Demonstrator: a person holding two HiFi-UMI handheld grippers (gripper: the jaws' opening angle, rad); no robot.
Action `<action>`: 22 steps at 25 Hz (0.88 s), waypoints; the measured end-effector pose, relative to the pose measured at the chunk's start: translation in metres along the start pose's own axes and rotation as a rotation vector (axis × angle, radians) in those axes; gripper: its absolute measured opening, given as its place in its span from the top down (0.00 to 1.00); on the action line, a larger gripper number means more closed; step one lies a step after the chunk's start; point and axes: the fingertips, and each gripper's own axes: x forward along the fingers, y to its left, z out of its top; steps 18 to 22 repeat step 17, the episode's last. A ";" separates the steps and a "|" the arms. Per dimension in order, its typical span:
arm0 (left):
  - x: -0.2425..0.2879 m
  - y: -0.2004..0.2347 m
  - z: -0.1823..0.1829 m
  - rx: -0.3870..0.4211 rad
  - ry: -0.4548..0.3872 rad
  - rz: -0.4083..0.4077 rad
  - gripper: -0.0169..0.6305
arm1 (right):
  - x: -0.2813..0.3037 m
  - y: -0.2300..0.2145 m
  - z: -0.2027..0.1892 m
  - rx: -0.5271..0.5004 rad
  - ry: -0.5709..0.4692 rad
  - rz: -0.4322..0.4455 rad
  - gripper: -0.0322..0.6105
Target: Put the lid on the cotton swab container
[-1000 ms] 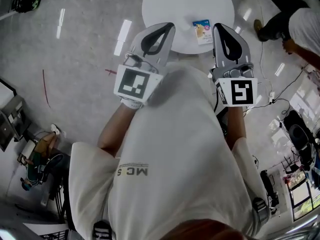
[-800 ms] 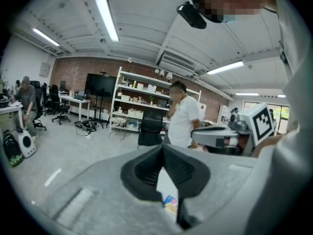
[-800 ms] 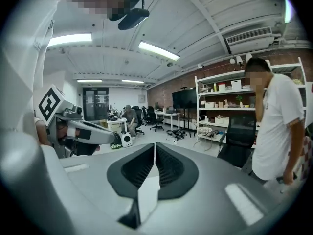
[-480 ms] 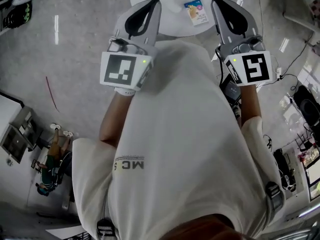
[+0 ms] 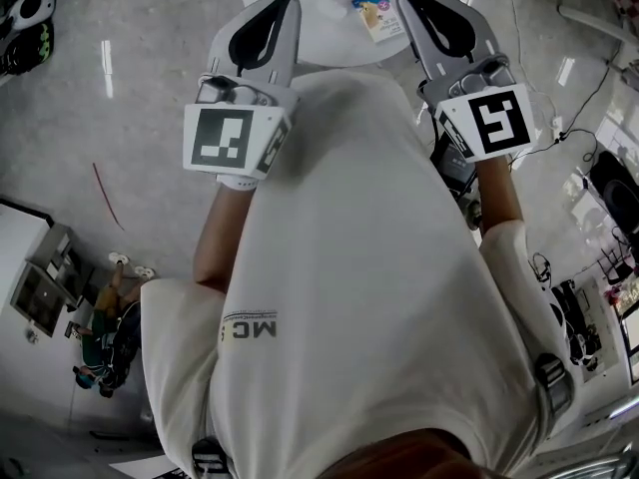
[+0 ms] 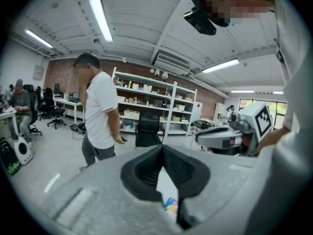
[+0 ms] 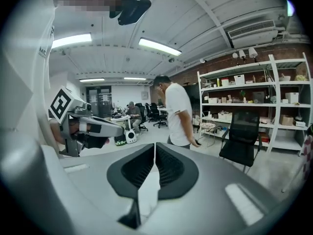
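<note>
Closest in, the person's white shirt (image 5: 349,267) fills the head view, both grippers raised in front of the chest. Left gripper (image 5: 268,18): jaws pressed together, nothing between them; its own view shows the pads meeting at the tip. Right gripper (image 5: 429,13): same story, jaws shut and empty, a thin seam between the pads in the right gripper view.

Just beyond the tips, a round white tabletop (image 5: 319,8). On it, near its front edge and between the two grippers, lies a small colourful pack, by the look of it the cotton swab container (image 5: 376,15). It peeks through below the left jaws too. It is too small here to say whether the lid is on or off, and I can pick out no separate lid.

My read on handling: a little thin-walled thing, very light, likely to skate on that smooth top under any sideways push. Pinch it across its narrow sides, gently, as it could flex. A lid that small wants holding by its edges, level.

Farther off, another person (image 7: 178,114) walks past shelves (image 7: 254,97) and a black chair (image 7: 239,136).
</note>
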 end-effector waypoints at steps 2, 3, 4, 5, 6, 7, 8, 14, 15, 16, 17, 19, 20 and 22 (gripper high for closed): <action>0.002 -0.002 0.000 -0.003 0.000 -0.007 0.97 | 0.000 0.001 -0.002 -0.003 0.007 0.004 0.95; 0.003 -0.003 0.000 -0.003 0.000 -0.012 0.97 | 0.000 0.003 -0.002 -0.001 0.008 0.005 0.95; 0.003 -0.005 -0.001 -0.004 0.001 -0.016 0.97 | 0.000 0.005 -0.004 0.000 0.011 0.007 0.95; 0.003 -0.006 -0.001 -0.005 0.002 -0.020 0.97 | 0.000 0.007 -0.005 0.002 0.014 0.010 0.95; 0.003 -0.007 -0.002 -0.007 0.005 -0.024 0.97 | 0.000 0.009 -0.006 0.006 0.016 0.012 0.95; 0.004 -0.009 -0.004 -0.009 0.008 -0.027 0.97 | -0.001 0.011 -0.008 0.008 0.020 0.015 0.95; 0.004 -0.011 -0.005 -0.012 0.011 -0.030 0.97 | -0.001 0.012 -0.010 0.007 0.025 0.020 0.95; 0.002 -0.020 -0.012 -0.024 0.015 -0.051 0.97 | 0.001 0.014 -0.009 0.018 0.020 0.015 0.95; 0.000 -0.021 -0.013 -0.024 0.015 -0.053 0.97 | 0.002 0.016 -0.008 0.022 0.013 0.013 0.95; -0.001 -0.022 -0.014 -0.024 0.016 -0.055 0.97 | 0.003 0.017 -0.007 0.026 0.006 0.011 0.95; -0.003 -0.023 -0.015 -0.023 0.017 -0.057 0.97 | 0.004 0.019 -0.006 0.029 0.000 0.009 0.95; -0.003 -0.023 -0.015 -0.023 0.017 -0.057 0.97 | 0.004 0.019 -0.006 0.029 0.000 0.009 0.95; -0.003 -0.023 -0.015 -0.023 0.017 -0.057 0.97 | 0.004 0.019 -0.006 0.029 0.000 0.009 0.95; -0.003 -0.023 -0.015 -0.023 0.017 -0.057 0.97 | 0.004 0.019 -0.006 0.029 0.000 0.009 0.95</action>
